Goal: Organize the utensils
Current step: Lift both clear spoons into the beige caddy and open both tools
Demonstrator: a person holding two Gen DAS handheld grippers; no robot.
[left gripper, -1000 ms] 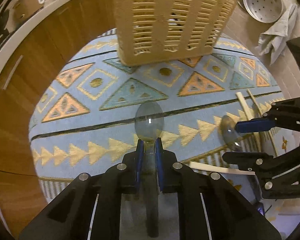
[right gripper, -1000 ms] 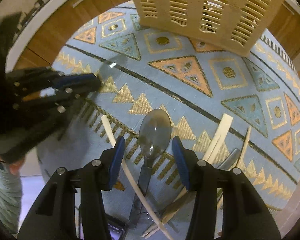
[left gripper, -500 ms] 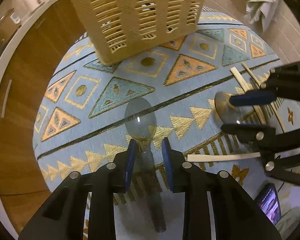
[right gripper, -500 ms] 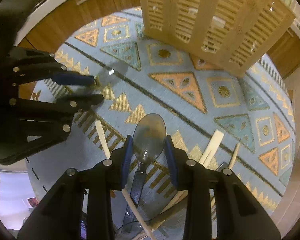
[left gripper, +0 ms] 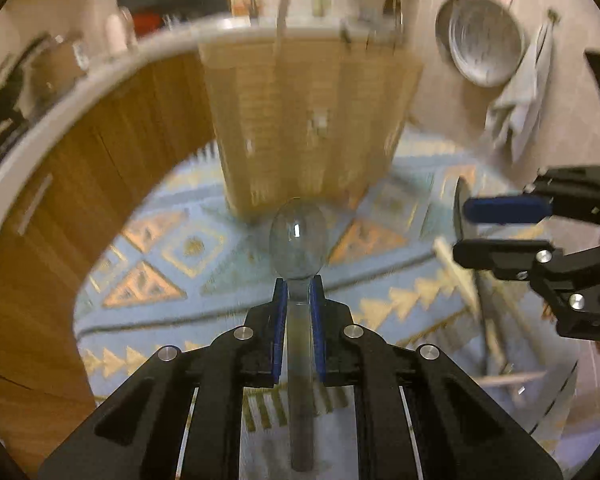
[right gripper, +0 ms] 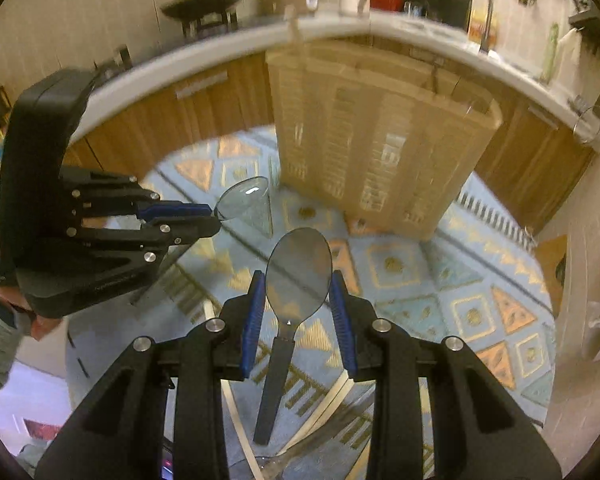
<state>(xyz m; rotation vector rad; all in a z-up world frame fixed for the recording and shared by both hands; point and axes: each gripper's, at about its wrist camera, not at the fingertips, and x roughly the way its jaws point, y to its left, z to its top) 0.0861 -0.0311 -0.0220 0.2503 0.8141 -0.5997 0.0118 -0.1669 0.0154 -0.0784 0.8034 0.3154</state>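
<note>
Left-wrist view shows my left gripper (left gripper: 299, 312) with its blue pads closing on the neck of a translucent grey plastic spoon (left gripper: 299, 240), the pads pressing against the neck on both sides. That spoon's bowl sticks out beyond the fingertips and its handle runs back between the jaws toward the camera.

From the right-wrist view, my right gripper (right gripper: 299, 308) is clamped on a second translucent grey spoon with a dark handle (right gripper: 298, 272), one blue pad on each edge of the bowl's lower part, the jaws standing well wider than on the left. Its handle hangs down toward the near side.

So I count two spoons, one in each claw, both lifted clear of the round table covered by a light blue cloth with orange and gold triangles (right gripper: 440, 280).

One tall beige slotted plastic basket (right gripper: 380, 136) stands on the far side of the table, with a few utensil handles poking out of its top; I cannot count them through the blur.

Pale wooden sticks (left gripper: 458, 276) lie on the cloth at the near right. I make out at least three, but the blur keeps me from a firm number.
</note>
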